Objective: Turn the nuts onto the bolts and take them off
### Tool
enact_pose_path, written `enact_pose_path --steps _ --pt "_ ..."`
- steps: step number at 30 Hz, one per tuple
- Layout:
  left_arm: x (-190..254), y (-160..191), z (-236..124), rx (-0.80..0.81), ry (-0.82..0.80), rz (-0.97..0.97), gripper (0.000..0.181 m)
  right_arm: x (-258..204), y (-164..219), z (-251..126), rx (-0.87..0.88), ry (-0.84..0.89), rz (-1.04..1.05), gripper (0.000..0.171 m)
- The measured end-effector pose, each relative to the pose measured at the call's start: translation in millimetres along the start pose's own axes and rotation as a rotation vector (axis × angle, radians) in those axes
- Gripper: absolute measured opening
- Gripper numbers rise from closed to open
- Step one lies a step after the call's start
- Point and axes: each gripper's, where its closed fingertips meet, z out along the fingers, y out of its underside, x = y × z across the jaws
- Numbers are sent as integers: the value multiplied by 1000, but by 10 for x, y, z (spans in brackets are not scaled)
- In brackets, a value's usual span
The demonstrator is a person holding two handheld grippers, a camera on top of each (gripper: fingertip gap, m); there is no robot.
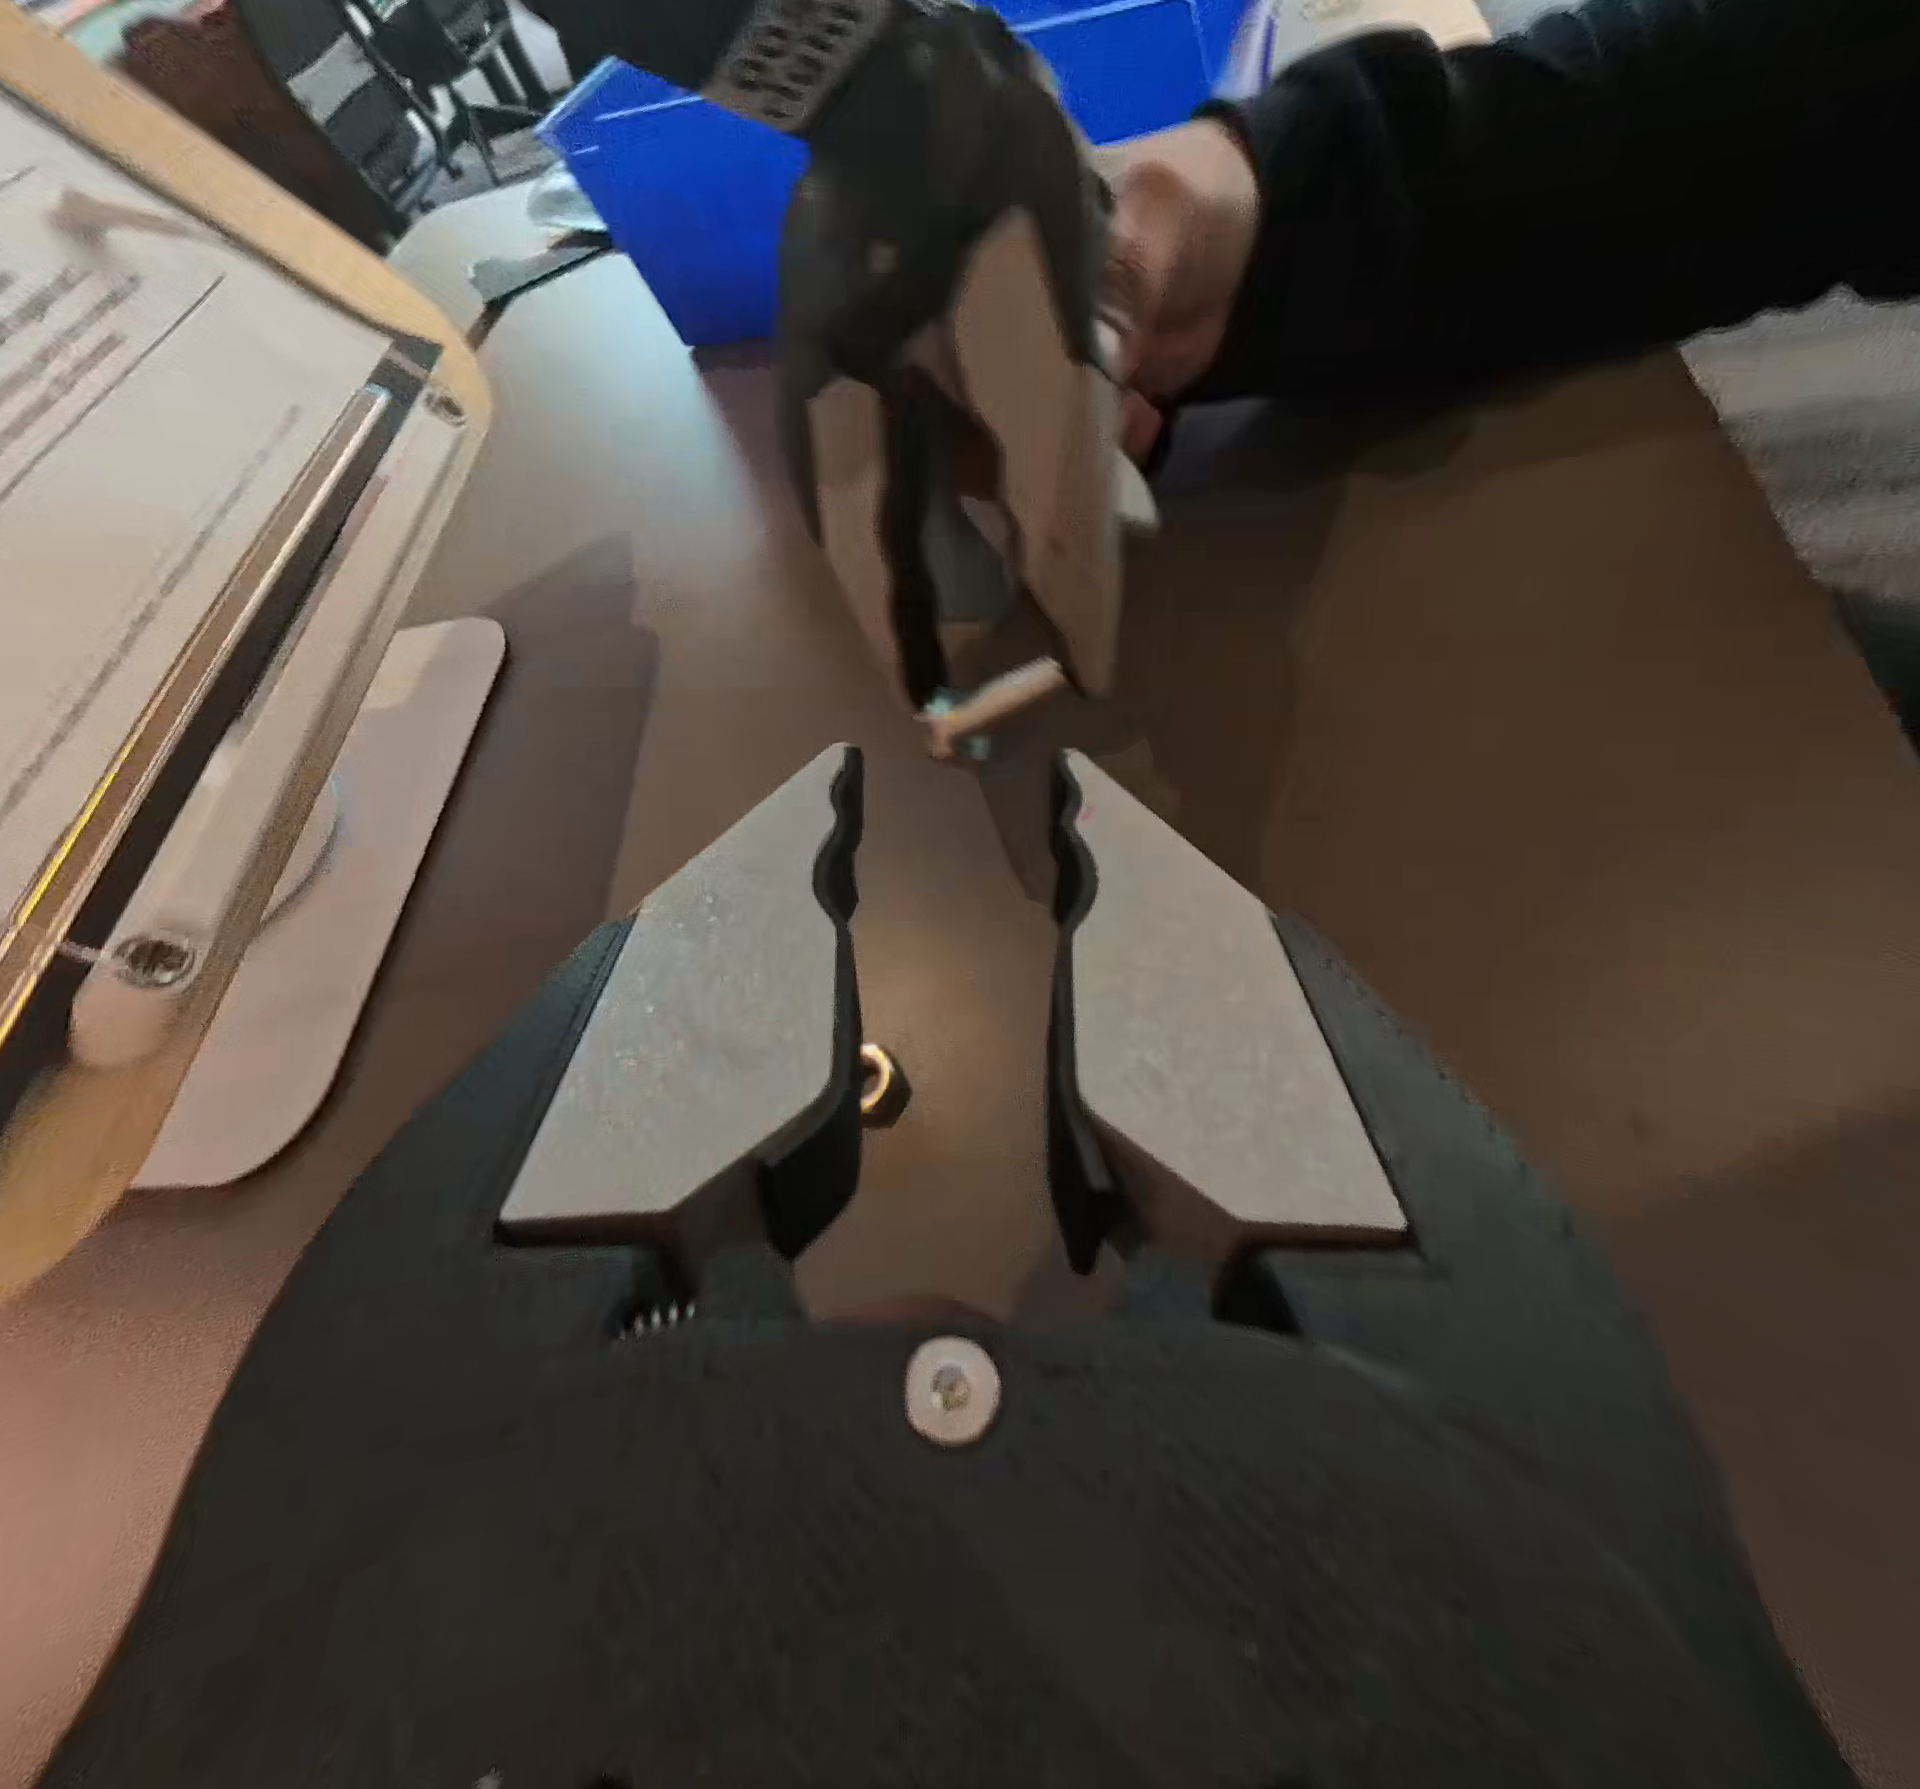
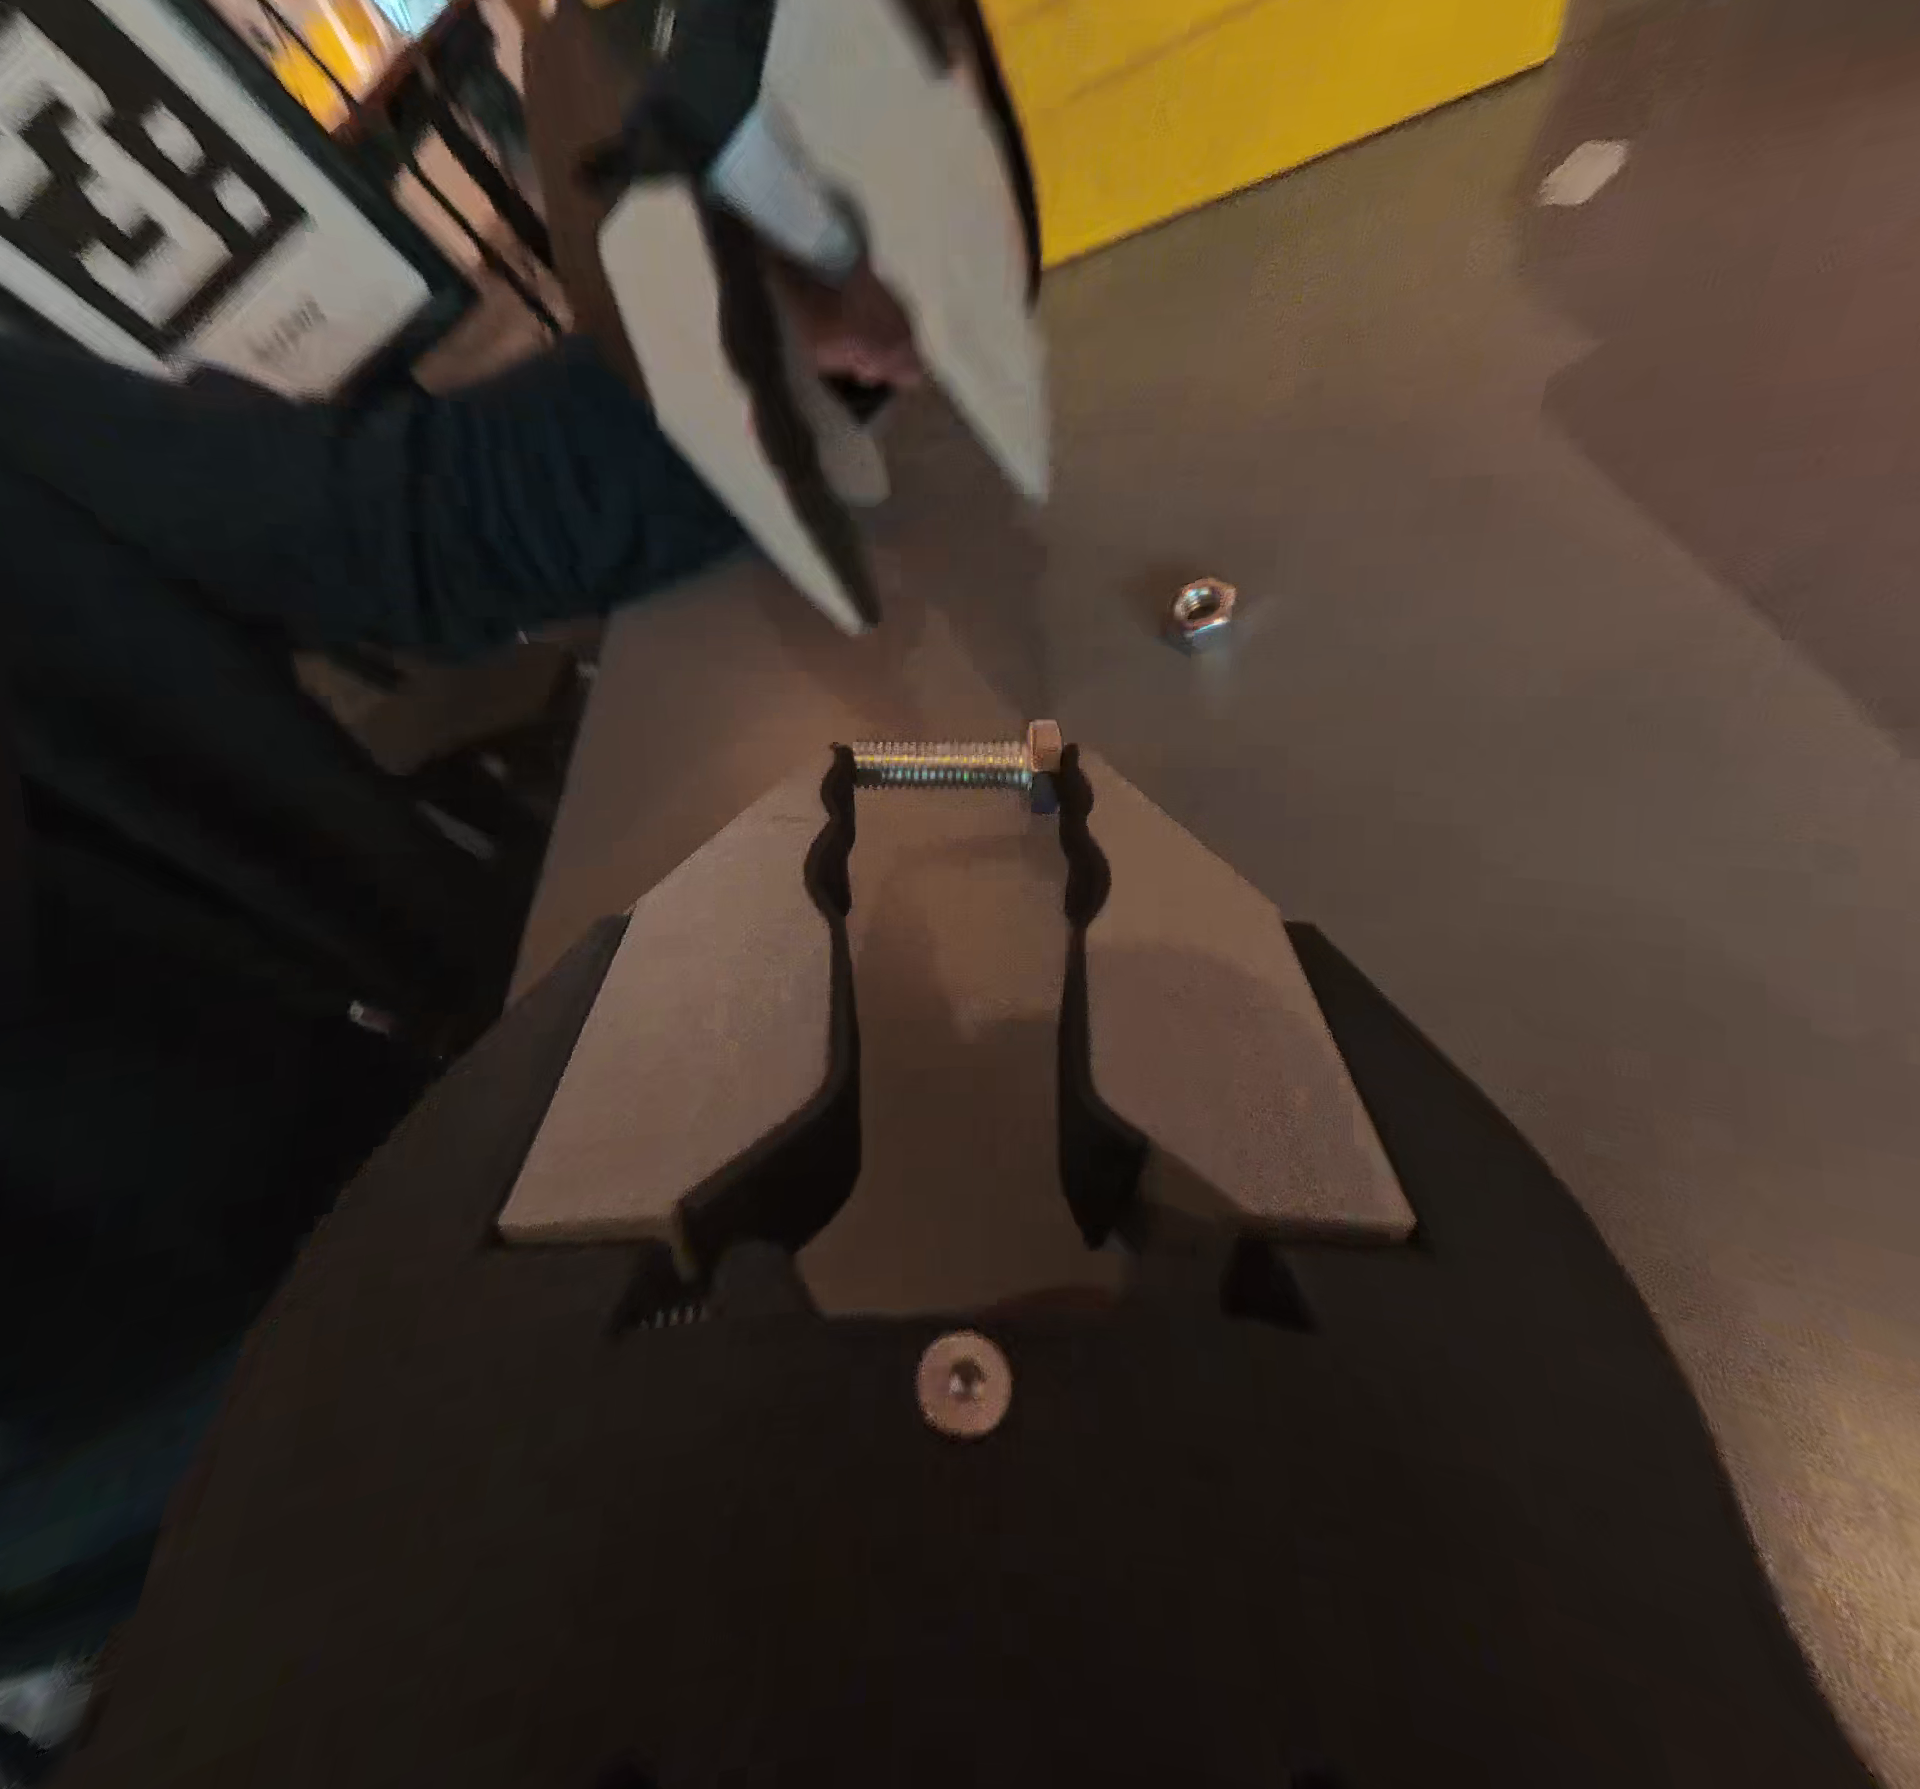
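Observation:
A silver bolt (image 2: pixel 945 763) spans the gap between my right gripper's (image 2: pixel 951 771) fingertips, its head against the right finger. It is held end to end above the dark table (image 2: pixel 1455 804). In the left wrist view the right gripper (image 1: pixel 1003 690) points down with the bolt (image 1: pixel 997 709) at its tips, just beyond my left gripper (image 1: pixel 958 783). The left gripper is open and empty, and it shows from the right wrist view too (image 2: pixel 940 550). A loose silver nut (image 2: pixel 1200 612) lies on the table. It also shows low between my left fingers (image 1: pixel 883 1085), apart from them.
Blue bins (image 1: pixel 707 212) stand at the back of the table. A tilted sign stand (image 1: pixel 156 544) with a paper sheet is at the left. A yellow box (image 2: pixel 1247 56) stands beyond the nut. A person's hand and black sleeve (image 1: pixel 1558 181) hold the right gripper. My two grippers' fingertips are within a few centimetres of each other. The right tips stand about 8 centimetres off the loose silver nut (image 2: pixel 1200 612).

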Motion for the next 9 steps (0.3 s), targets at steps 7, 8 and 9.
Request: enact_pose_path --steps 7,8,9 --pt "100 11 278 -48 -118 203 45 -167 -134 -105 98 -173 122 37" --pt "113 20 292 -57 -131 237 35 -216 -128 -76 90 -205 132 37" --pt "113 19 293 -61 -151 270 22 -249 -122 -52 84 -229 144 36"
